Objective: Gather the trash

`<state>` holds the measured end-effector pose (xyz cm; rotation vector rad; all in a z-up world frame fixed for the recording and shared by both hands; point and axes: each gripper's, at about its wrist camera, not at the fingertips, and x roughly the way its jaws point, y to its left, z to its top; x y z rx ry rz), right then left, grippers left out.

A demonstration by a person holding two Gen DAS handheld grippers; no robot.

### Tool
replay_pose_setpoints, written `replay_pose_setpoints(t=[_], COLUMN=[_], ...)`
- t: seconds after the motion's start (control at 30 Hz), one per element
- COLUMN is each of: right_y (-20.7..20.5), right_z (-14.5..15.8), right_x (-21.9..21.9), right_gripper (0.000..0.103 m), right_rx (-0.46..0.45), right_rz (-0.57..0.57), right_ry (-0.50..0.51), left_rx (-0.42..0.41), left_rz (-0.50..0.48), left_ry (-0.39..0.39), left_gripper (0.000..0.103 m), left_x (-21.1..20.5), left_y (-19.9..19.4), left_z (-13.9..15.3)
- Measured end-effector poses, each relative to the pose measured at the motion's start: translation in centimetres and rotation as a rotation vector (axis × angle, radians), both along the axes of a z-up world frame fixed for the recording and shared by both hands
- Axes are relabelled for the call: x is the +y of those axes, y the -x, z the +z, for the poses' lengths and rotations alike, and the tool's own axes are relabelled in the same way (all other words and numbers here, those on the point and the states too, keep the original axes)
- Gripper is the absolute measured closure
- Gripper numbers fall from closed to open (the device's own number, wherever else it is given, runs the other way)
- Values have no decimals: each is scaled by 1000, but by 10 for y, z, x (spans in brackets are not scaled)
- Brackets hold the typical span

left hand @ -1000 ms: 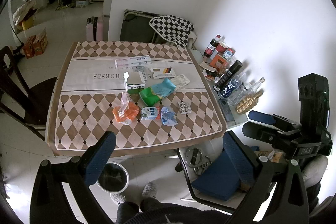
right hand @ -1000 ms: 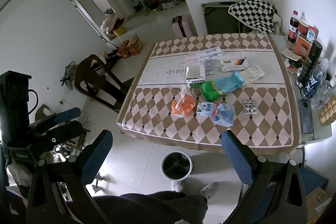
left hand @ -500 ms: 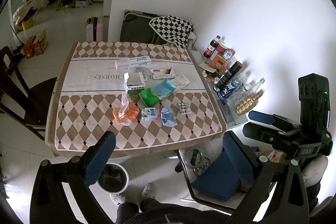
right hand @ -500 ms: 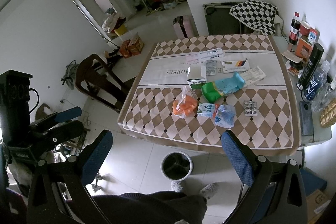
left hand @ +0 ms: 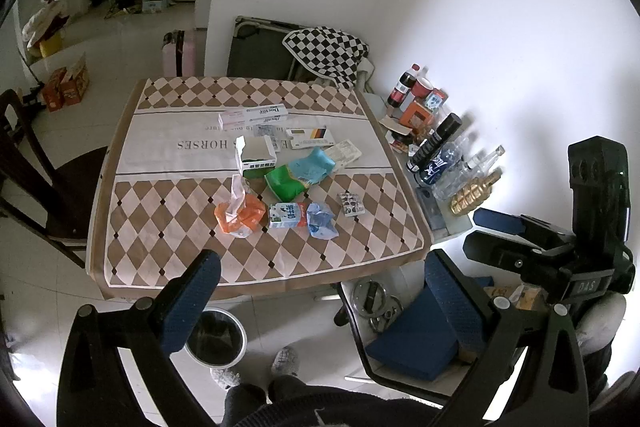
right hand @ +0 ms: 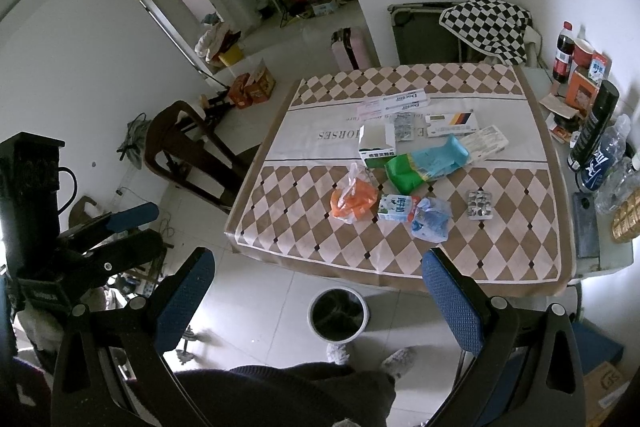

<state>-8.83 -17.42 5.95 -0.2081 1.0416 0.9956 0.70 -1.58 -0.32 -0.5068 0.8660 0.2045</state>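
left gripper [left hand: 320,291] spread, empty | right gripper [right hand: 320,287] same | trash [left hand: 280,195] way ahead of fingers, bin [right hand: 338,313] right below, handy for drops

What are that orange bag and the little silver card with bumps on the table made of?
The orange bag looks like thin glossy plastic film: crumpled, with a translucent knotted top. The silver card seems a foil-backed pill blister: metallic sheen, rows of raised pockets, though small here.

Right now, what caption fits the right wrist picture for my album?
Open right gripper above a bin, facing a table strewn with an orange bag and wrappers.
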Motion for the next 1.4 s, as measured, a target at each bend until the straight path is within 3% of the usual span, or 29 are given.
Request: replay_pose_setpoints(t=[0.5, 0.67, 0.77, 0.9, 1.0, 1.13, 1.2, 1.33, 1.37, 1.4], right_y=[-2, -11, -29, -65, -100, -145, -169, -212, -223, -231], right_z=[-2, -21, -54, -115, -173, -237, -271, -327, -338, -346], right_x=[2, 5, 1, 0, 3, 14, 27, 57, 64, 70], right_gripper=[0, 0, 0, 0, 0, 0, 0, 0, 0, 0], right_rx=[4, 10, 36, 91, 165, 246, 291, 351, 354, 356], right_rz=[-24, -228, -410, -577, -661, -678, -654, -579, -562, -551], right_ry=[-2, 16, 41, 96, 153, 218, 250, 327, 341, 353], left_rx=[9, 88, 174, 290, 380, 468, 511, 582, 597, 617], left_rz=[14, 120, 164, 177, 179, 167, 159, 139, 133, 127], left_ry=[-16, -150, -188, -127, -73, -33, -17, 9, 11, 20], left_gripper=[0, 0, 0, 0, 1, 3, 16, 25, 35, 54], left_x=[0, 14, 36, 72, 92, 106, 109, 117, 117, 118], left_y=[-1, -19, -36, -60, -88, -127, -147, -187, -194, -198], left_z=[-2, -28, -69, -137, -184, -235, -255, -300, -310, -319])
